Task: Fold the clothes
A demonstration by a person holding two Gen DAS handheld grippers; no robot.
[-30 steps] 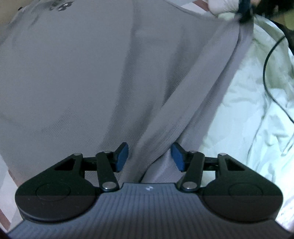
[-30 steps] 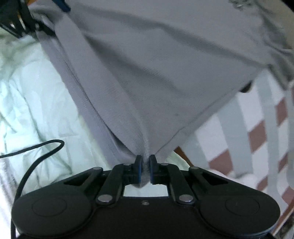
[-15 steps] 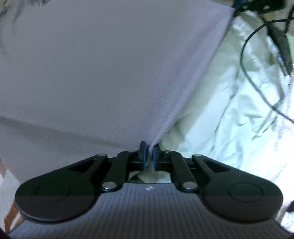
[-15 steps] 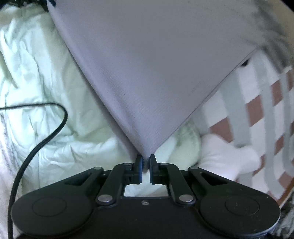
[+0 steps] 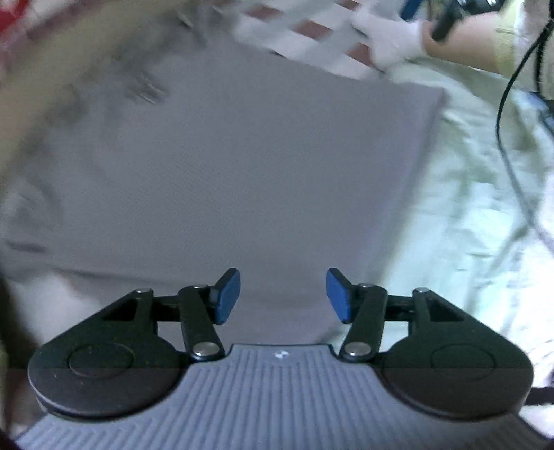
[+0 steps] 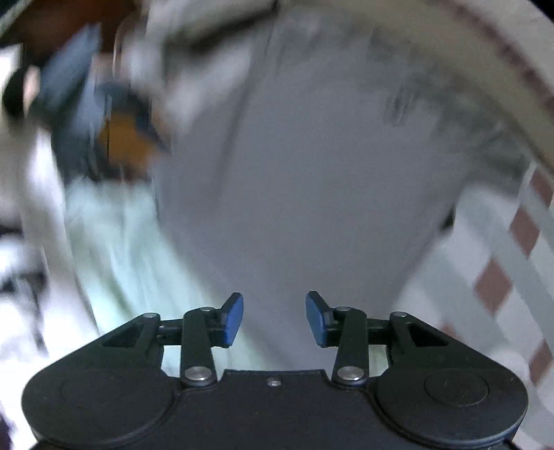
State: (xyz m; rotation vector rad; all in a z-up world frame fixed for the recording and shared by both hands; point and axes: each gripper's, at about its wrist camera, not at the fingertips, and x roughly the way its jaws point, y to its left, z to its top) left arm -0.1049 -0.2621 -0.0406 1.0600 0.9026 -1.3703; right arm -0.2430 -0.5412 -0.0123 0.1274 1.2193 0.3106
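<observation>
A grey shirt (image 5: 249, 166) lies spread flat across a pale green sheet (image 5: 460, 221), seen from both wrist cameras. The left gripper (image 5: 283, 296) hangs just above the shirt's near edge with its blue pads (image 5: 226, 294) set wide apart and nothing between them; the cloth passes beneath the gap without being pinched. The right gripper (image 6: 274, 319) is likewise spread wide, its blue pads (image 6: 232, 319) empty, poised over the near end of the same shirt (image 6: 304, 194).

In the left view the shirt's right edge runs straight, with the green sheet showing beside it and a black cable (image 5: 509, 114) trailing over the bedding. At the top right a gloved hand (image 5: 391, 39) and bare forearm appear above a checked cover (image 5: 304, 31) of white, grey and brown. In the right view the checked cover (image 6: 512, 249) sits to the right of the shirt and the green sheet (image 6: 121, 249) to its left. Heavy motion blur smears the upper left of that view, where a dark and orange shape cannot be made out.
</observation>
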